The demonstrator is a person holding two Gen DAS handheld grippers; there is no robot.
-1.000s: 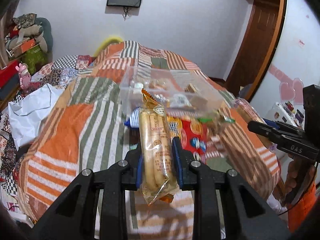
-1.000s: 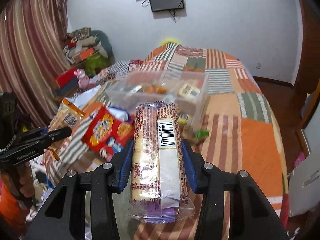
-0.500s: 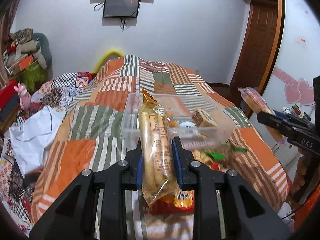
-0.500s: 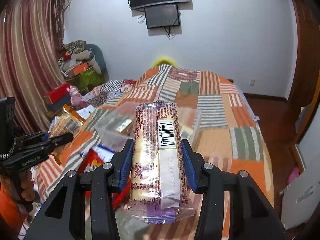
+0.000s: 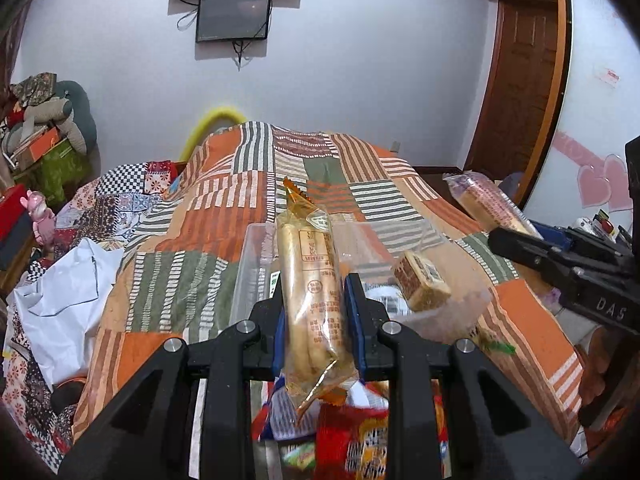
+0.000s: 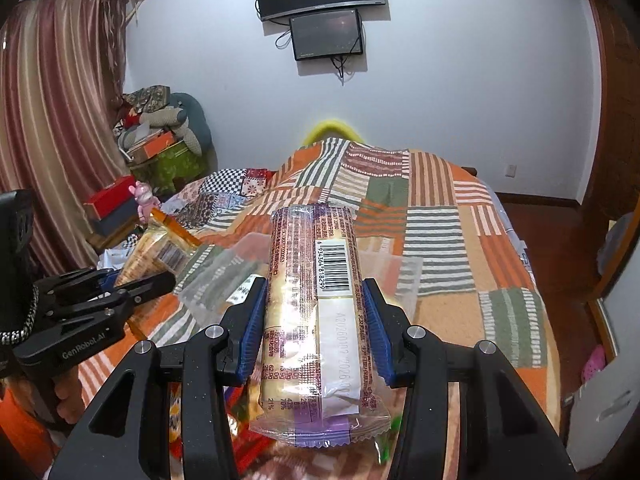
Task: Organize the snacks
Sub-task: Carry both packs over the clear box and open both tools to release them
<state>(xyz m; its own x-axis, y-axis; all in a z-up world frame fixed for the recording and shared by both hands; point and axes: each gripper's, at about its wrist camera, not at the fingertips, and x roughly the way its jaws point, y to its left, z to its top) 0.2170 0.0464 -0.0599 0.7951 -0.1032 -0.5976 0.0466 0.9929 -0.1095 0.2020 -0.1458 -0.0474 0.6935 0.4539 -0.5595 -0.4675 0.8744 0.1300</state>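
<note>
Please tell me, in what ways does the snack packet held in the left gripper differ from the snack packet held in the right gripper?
The orange-trimmed clear packet of pale bread sticks in the left gripper is narrow; the purple-printed clear packet in the right gripper is clearly wider. The purple packet shows a barcode on a white strip; the orange packet shows small brown print. Both are clamped sideways between blue pads, pointing forward above the clear plastic bin.
</note>
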